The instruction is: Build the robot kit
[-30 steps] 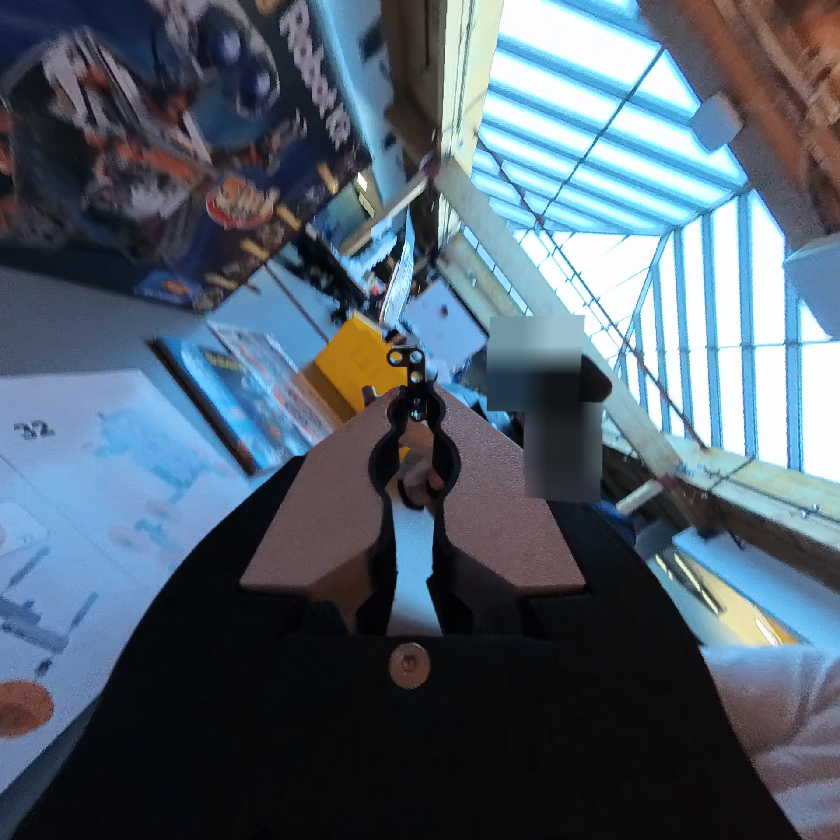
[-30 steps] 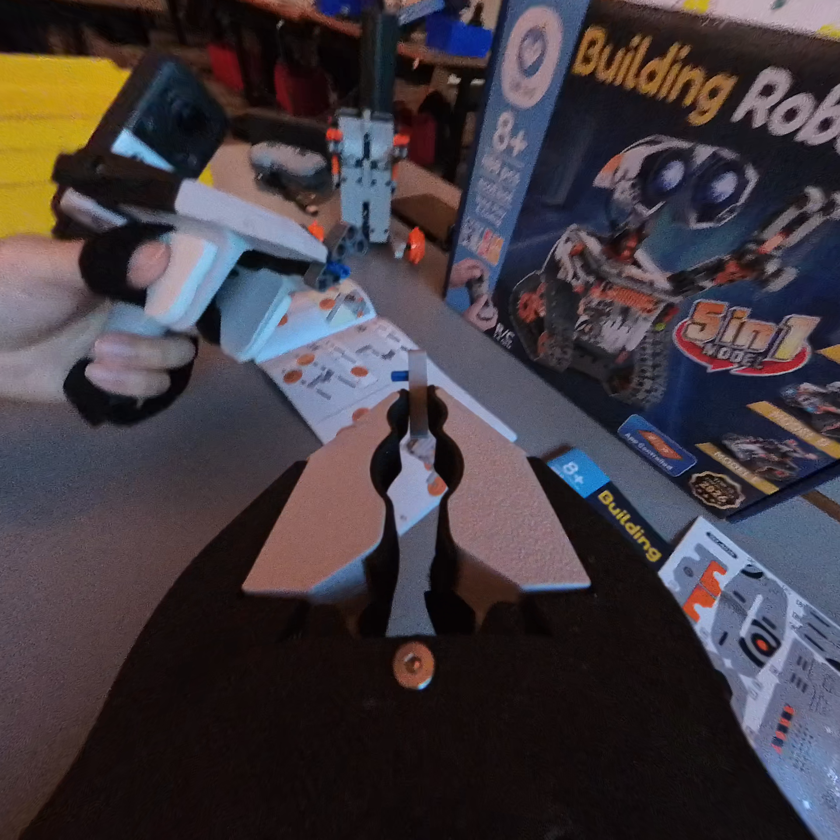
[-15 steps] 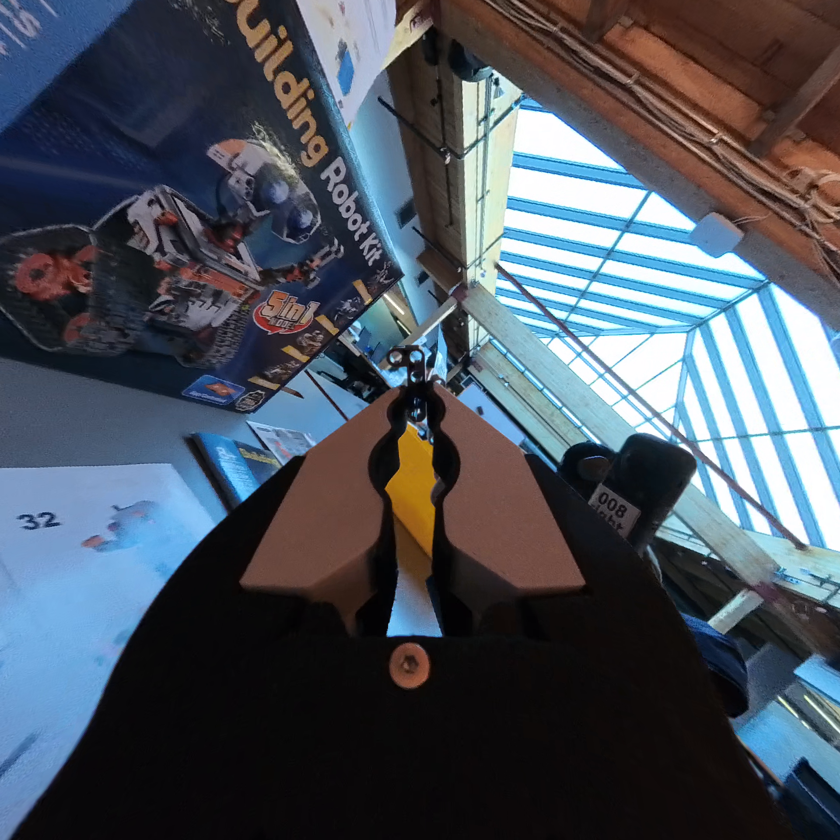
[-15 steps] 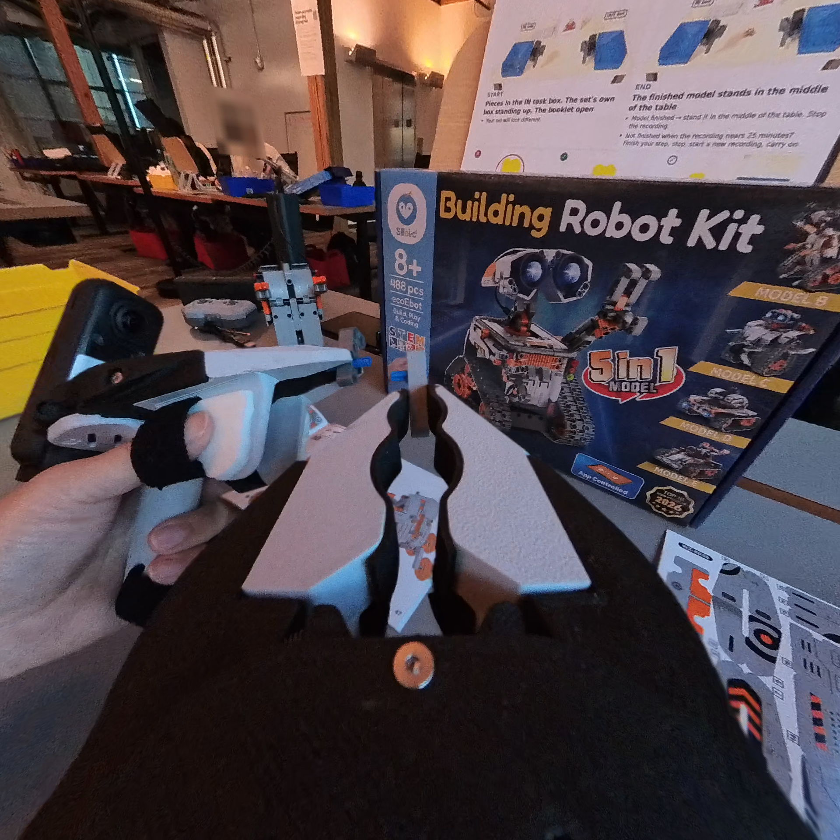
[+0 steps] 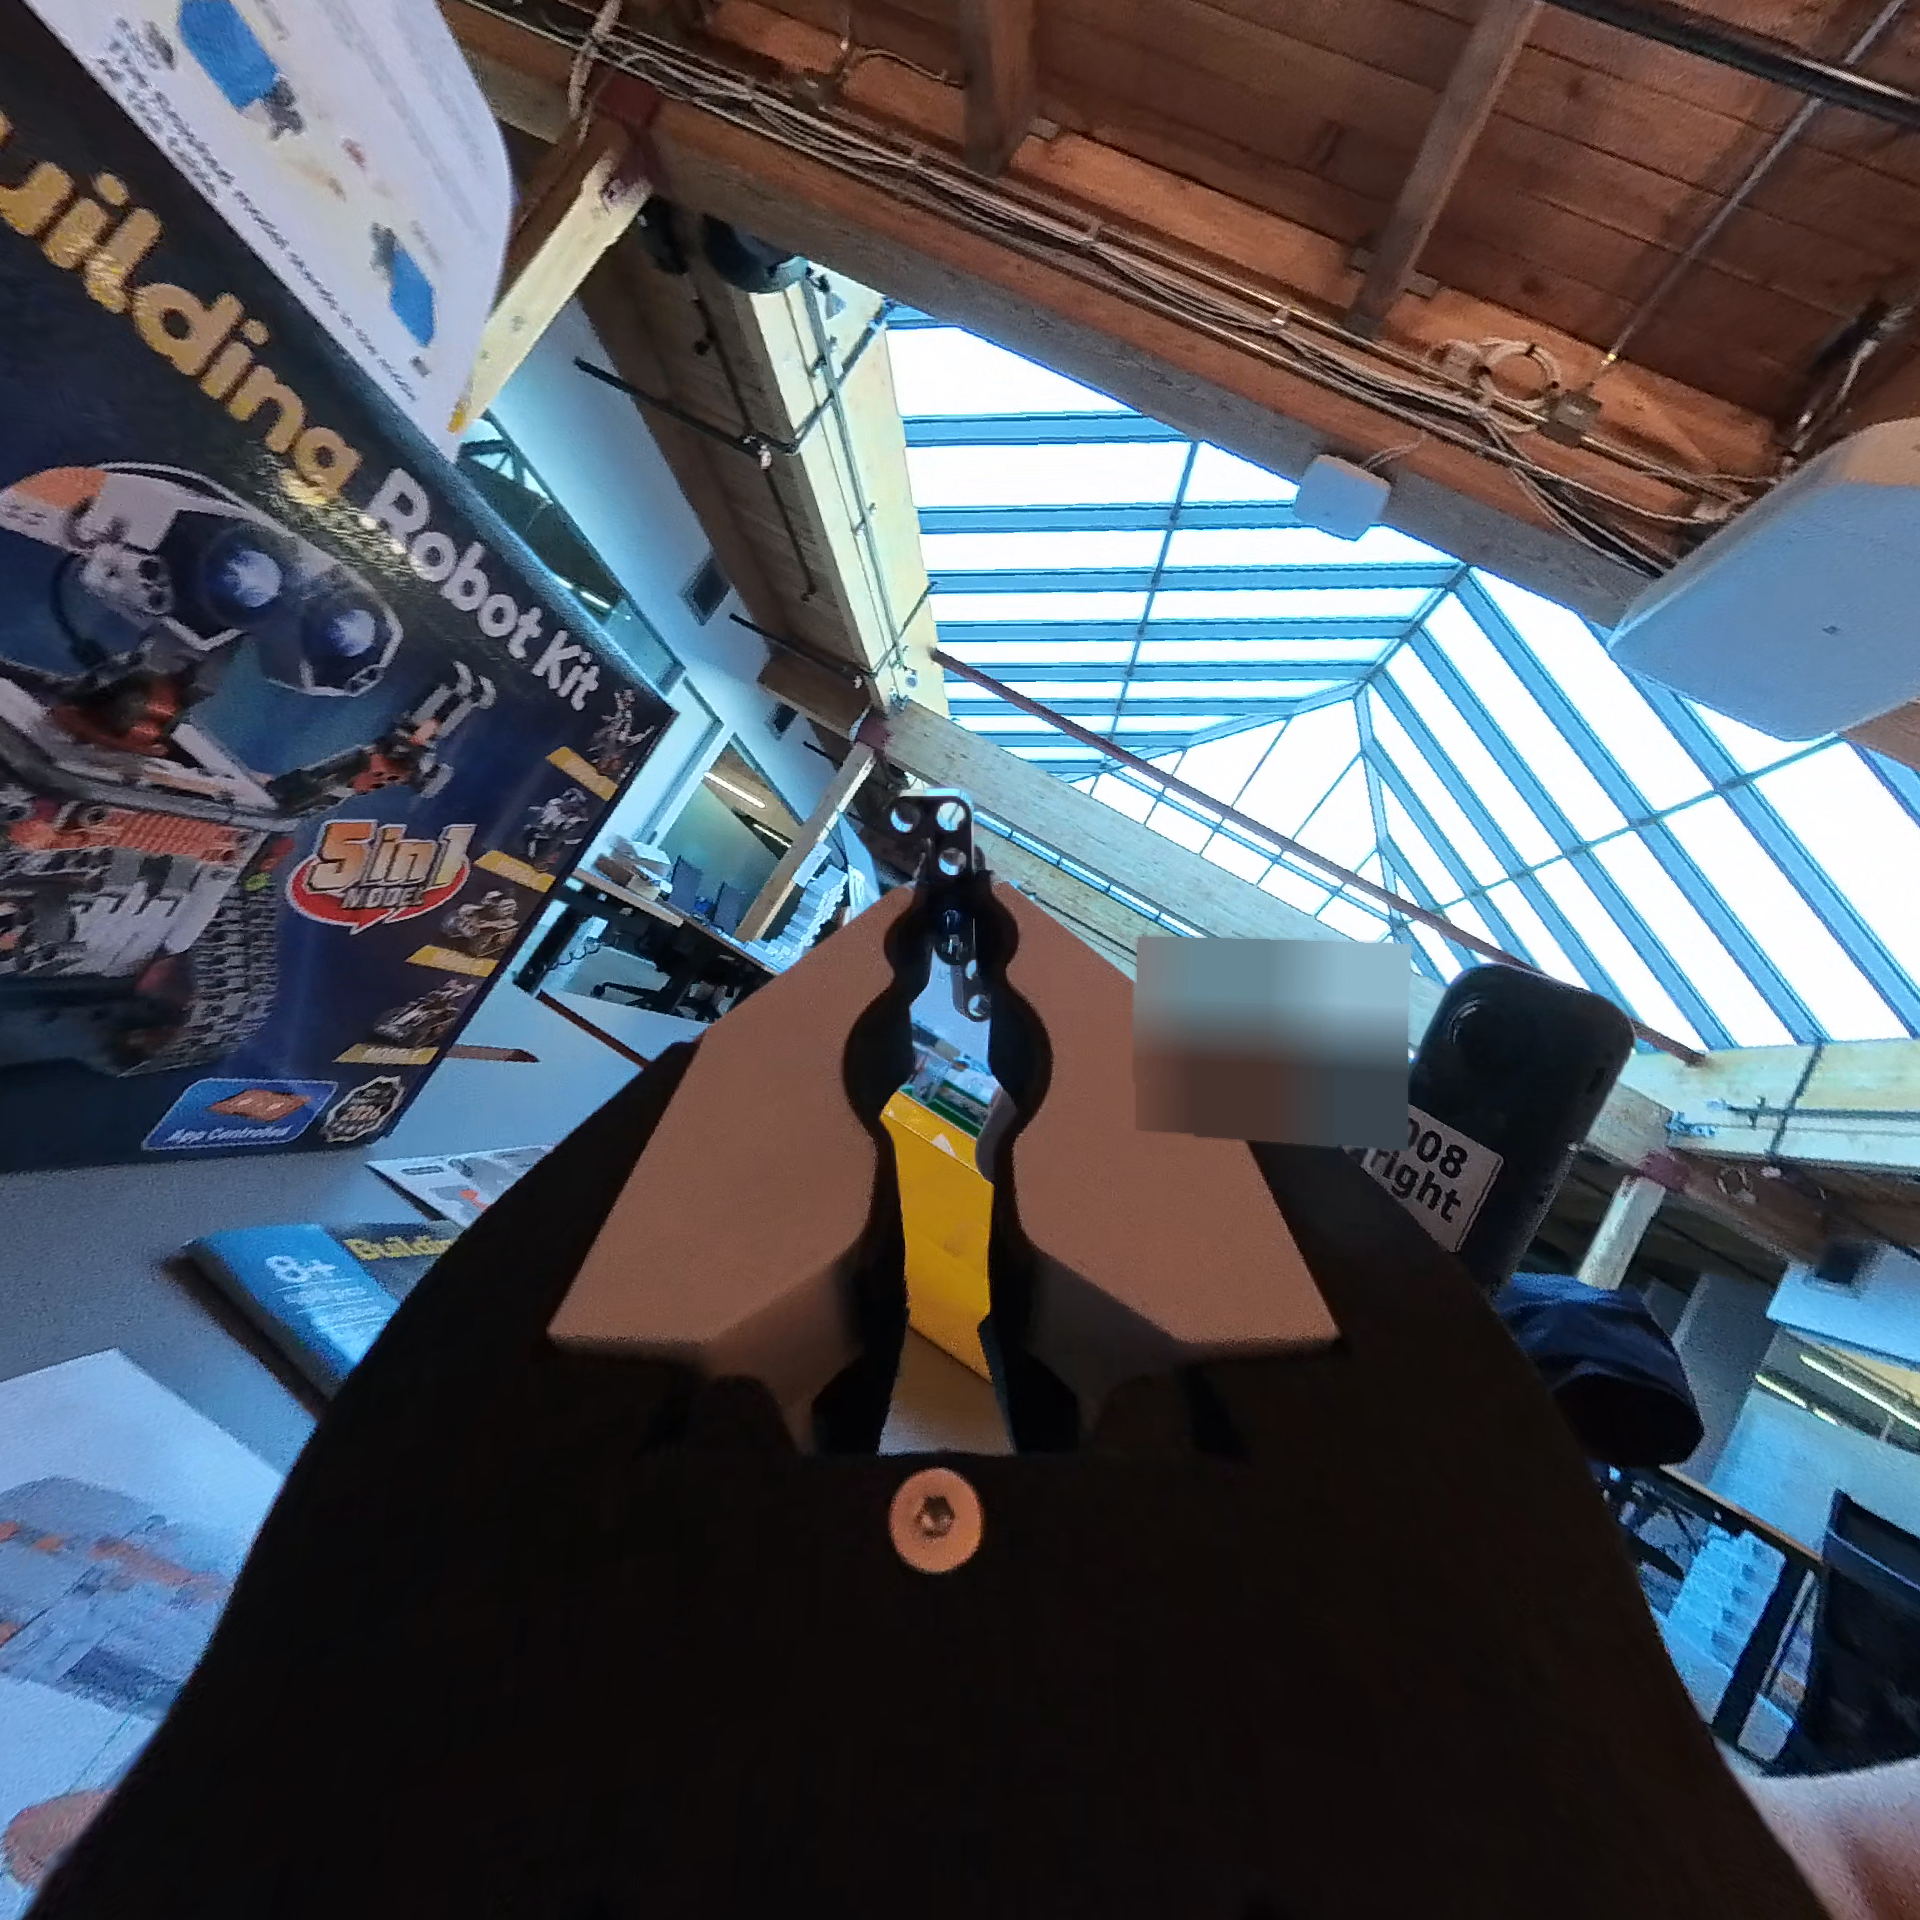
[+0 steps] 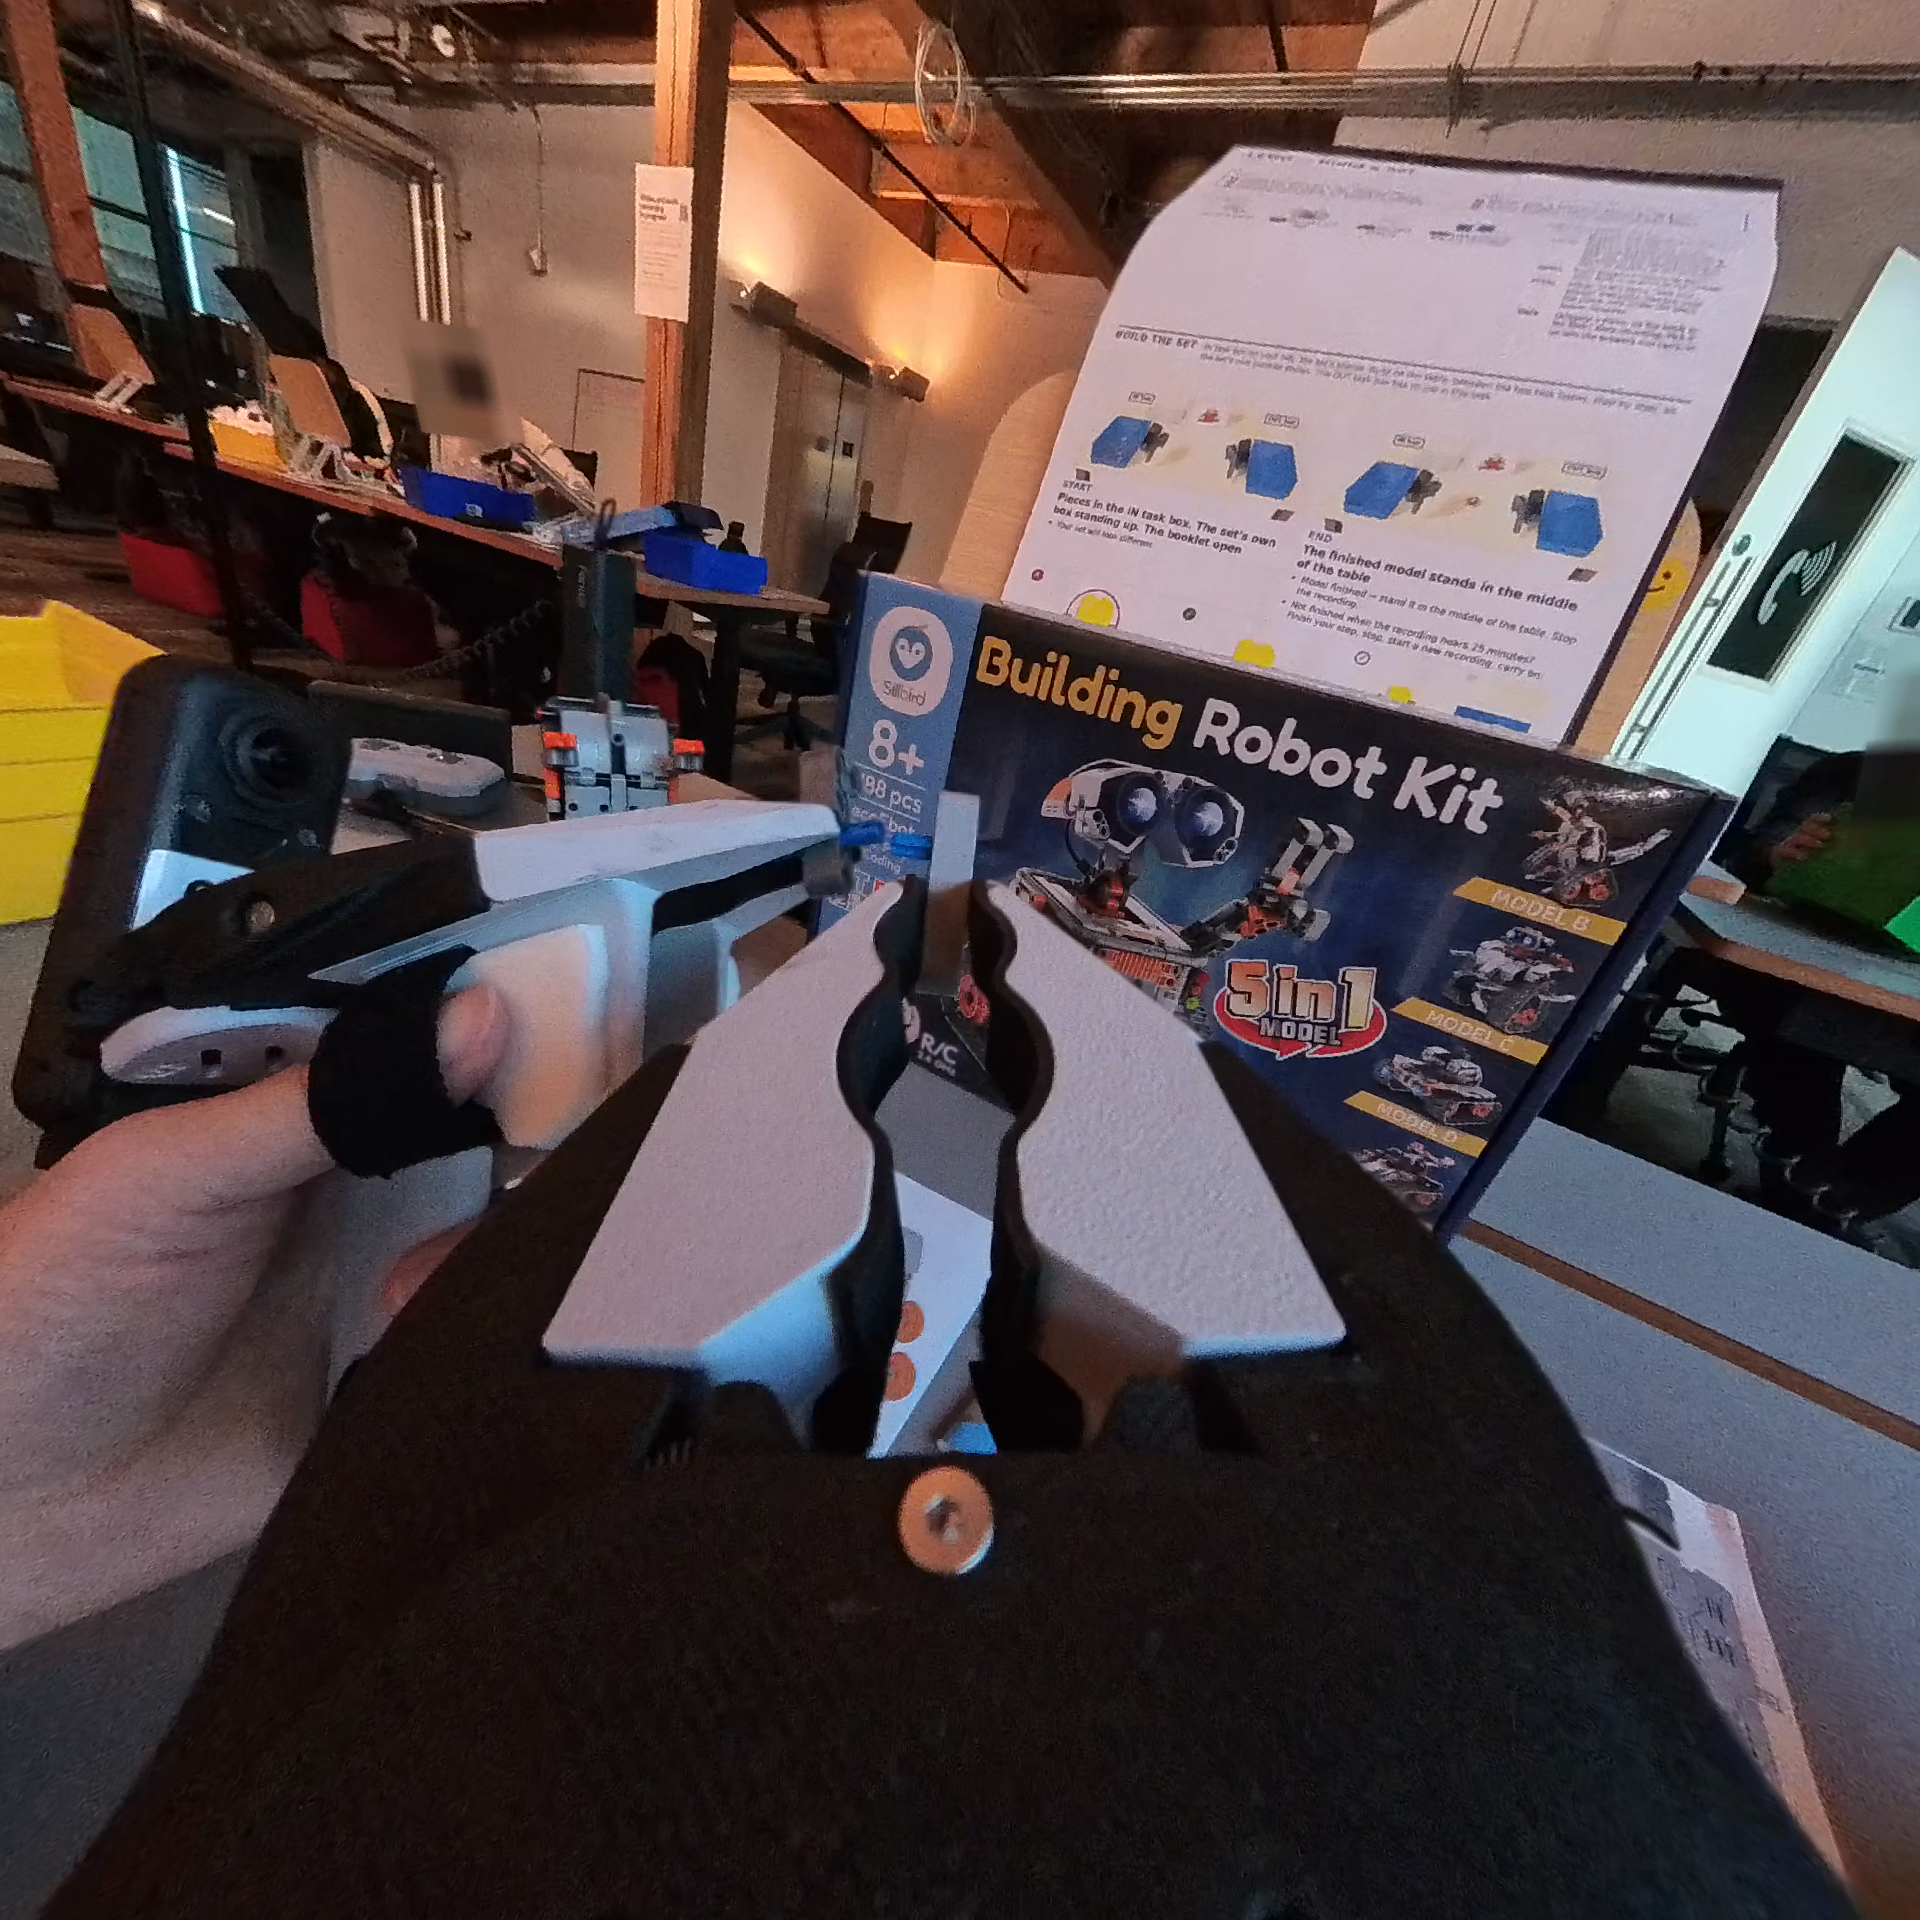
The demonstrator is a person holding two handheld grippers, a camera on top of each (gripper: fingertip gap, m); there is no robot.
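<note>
My left gripper (image 5: 948, 902) is shut on a small dark angled beam with holes (image 5: 940, 847) and points up toward the ceiling. My right gripper (image 6: 943, 902) is shut on a flat light grey beam (image 6: 951, 847) that stands upright above its fingertips. In the right wrist view the left gripper (image 6: 826, 857) reaches in from the left, held by a hand (image 6: 156, 1299). Its tip, with the dark piece and a blue pin (image 6: 883, 840), is just left of the grey beam. I cannot tell whether the two pieces touch.
A dark blue robot kit box (image 6: 1247, 883) stands behind, with a white instruction sheet (image 6: 1382, 436) above it. A partly built grey and orange model (image 6: 613, 758) and a grey controller (image 6: 426, 774) sit at the back left. A yellow bin (image 6: 52, 748) is far left. Booklets (image 5: 312, 1288) lie on the grey table. Less than 4 cm separates the two grippers' tips.
Both grippers have risen and tilted upward. The left gripper's tip has come close to the grey beam in the right gripper. Both stay shut on their pieces.
</note>
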